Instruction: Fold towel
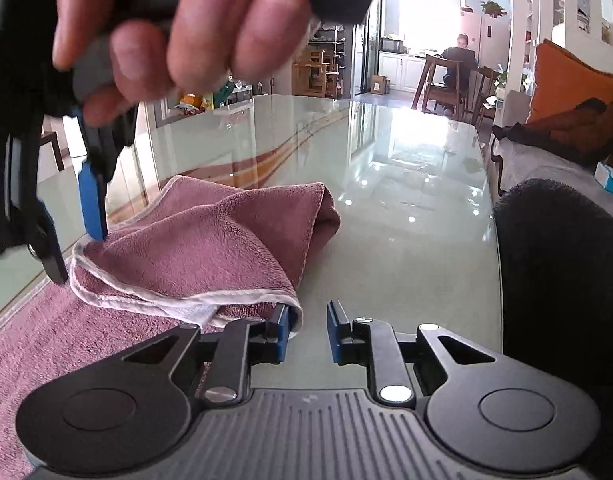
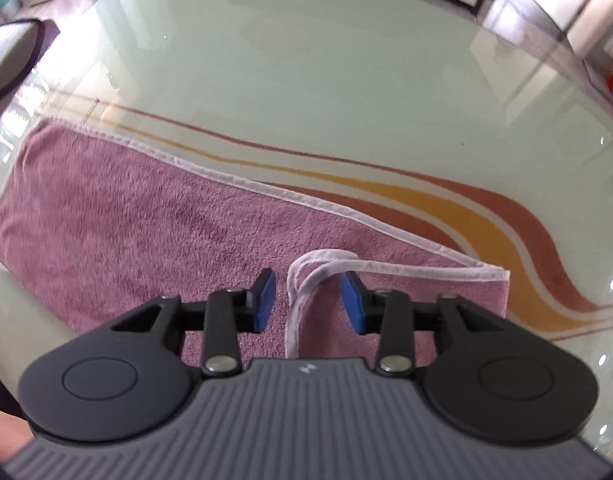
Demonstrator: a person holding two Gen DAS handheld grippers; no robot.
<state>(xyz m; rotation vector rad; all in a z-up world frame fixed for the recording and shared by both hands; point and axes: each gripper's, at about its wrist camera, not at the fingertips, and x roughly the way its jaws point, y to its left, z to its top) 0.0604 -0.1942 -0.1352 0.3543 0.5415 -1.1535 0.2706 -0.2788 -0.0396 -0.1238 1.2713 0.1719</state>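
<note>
**Operator A:** Looking along the left gripper [image 1: 307, 330], we see its blue pads parted by a narrow gap with only bare glass between them. The white-hemmed corner of the mauve terry-cloth towel [image 1: 194, 248] lies against the outer tip of the left-hand pad [image 1: 282, 330]; the pads do not clamp it.

**Operator B:** We confirm. From the right wrist camera, the right gripper [image 2: 309, 300] points steeply down with its fingers moderately apart. A doubled loop of the towel's white hem [image 2: 306, 280] sits between the pads, and neither pad presses on it, so nothing is held.

**Operator A:** Where does the cloth lie?

**Operator B:** We find it on the pale green glass tabletop [image 2: 306, 60], which is glossy and rounded at the edge, with curved orange and brown stripes [image 2: 486, 232] under the glass. One layer lies flat, its pile nubbly; a second layer is folded over it and stands in a soft, rumpled hump.

**Operator A:** We also note a hand [image 1: 178, 36] gripping the dark handle above the right gripper's blue fingertips [image 1: 92, 196], blurred in the left view.
</note>
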